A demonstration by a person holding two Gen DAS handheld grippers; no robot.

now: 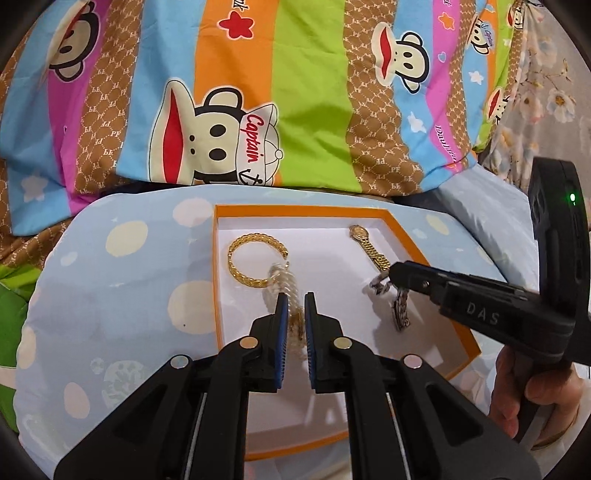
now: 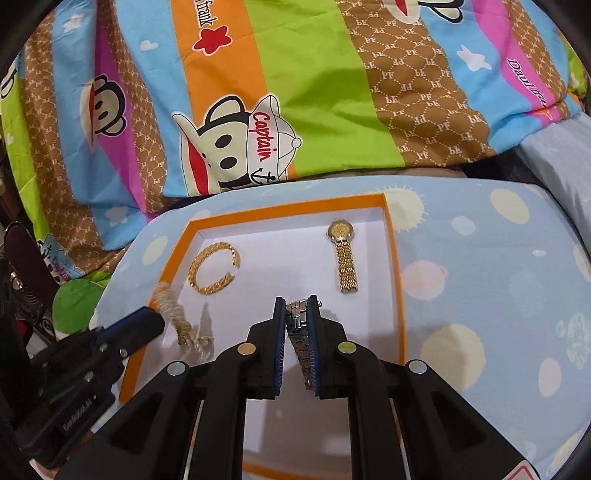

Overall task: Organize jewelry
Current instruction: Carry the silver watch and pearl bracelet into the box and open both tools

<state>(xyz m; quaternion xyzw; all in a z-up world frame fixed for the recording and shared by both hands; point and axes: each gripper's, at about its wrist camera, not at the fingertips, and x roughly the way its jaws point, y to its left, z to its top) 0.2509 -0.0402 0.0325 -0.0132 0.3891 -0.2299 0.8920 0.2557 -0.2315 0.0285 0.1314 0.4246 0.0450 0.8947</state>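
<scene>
Over tray [image 2: 391, 236]: left tool [image 1: 296, 295] grips chain [image 1: 286, 291], right tool [image 2: 296, 299] silver watch [image 2: 297, 314].

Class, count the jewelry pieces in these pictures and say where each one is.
4. Gold bangle and gold watch lie in the orange box. The left claw holds a pale chain; the right claw holds a silver watch. None seems hidden.

I can read "Captain" in red on the monkey's cap [image 1: 258, 138] on the striped blanket [image 1: 314, 92]. Small "PF" letters fill its brown stripes [image 2: 417, 96]. I see "DAS" on the right gripper [image 1: 388, 282] and "frank" on an orange stripe [image 2: 207, 18].
</scene>
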